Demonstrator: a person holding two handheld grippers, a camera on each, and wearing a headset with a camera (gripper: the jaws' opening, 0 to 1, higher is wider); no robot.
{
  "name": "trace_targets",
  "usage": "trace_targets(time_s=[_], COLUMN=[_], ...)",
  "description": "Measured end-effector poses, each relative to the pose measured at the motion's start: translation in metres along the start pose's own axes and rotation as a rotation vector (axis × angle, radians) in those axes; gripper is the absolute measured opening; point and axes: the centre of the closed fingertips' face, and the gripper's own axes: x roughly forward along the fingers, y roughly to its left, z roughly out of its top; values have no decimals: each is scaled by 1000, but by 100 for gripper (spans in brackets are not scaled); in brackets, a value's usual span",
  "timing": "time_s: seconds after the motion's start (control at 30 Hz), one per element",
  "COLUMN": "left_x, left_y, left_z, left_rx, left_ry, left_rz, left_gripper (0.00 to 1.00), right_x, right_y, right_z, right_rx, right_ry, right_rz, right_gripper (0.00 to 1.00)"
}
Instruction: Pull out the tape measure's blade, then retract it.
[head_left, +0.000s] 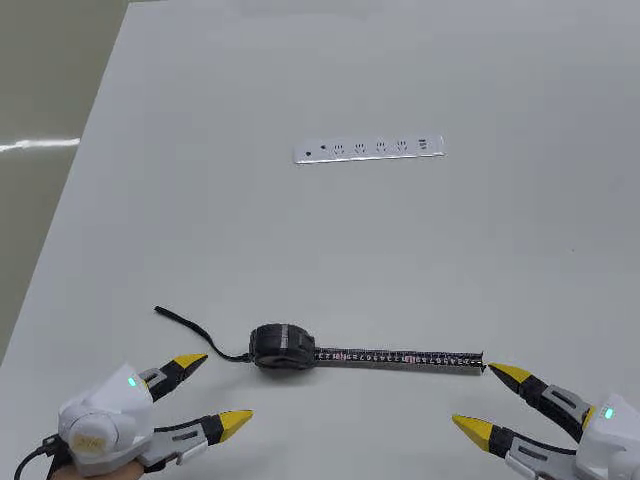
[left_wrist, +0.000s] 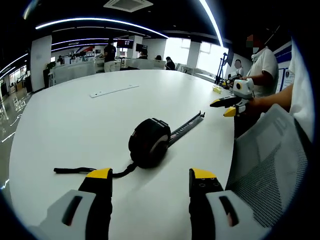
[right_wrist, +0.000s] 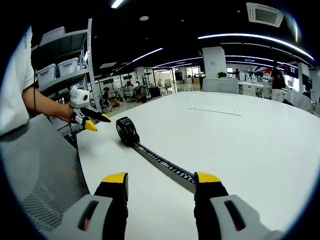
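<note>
A black tape measure lies on the white table, its dark blade pulled out to the right and its wrist strap trailing left. My left gripper is open just left of the case, touching nothing. In the left gripper view the tape measure sits ahead of the yellow-tipped fingers. My right gripper is open at the blade's free end. The right gripper view has the blade running to the case, its end beside the right fingertip.
A white power strip lies flat farther back on the table. The table's left edge drops to a greenish floor. A person's sleeve and mesh chair back border the gripper views. Office desks and shelves stand behind.
</note>
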Motion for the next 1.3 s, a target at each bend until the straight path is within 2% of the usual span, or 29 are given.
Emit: trace_targets(time_s=[0.33,0.53,0.67,0.97,1.1,1.23,1.3], left_x=[-19,-31,-39,-54,-61,-67,-69], left_y=[3,2,4,0,-1,-3,-4], left_z=[-1,-9,-10,-13,-18,-20,-22], left_rx=[-26,-46,-64,-85,-85,-110,-100], left_ry=[-32,-41,-58,-88,-91,-107,-100], left_rz=[43,70,93,123,131,140,141], left_gripper=[61,62,62,63,63,63,64], right_x=[-12,-18,-21,-30,-34,-38,-40], right_y=[5,9,16,23,25,27,28], right_z=[6,6,6,3,3,5,5], right_rx=[3,1,-1,1,-2,-1,4], right_ry=[-18,-25,-23,-26,-34,-40,-44], right_rz=[-38,-51,-53,-70,-80,-94,-102], right_gripper=[54,55,56,56,56,57,58])
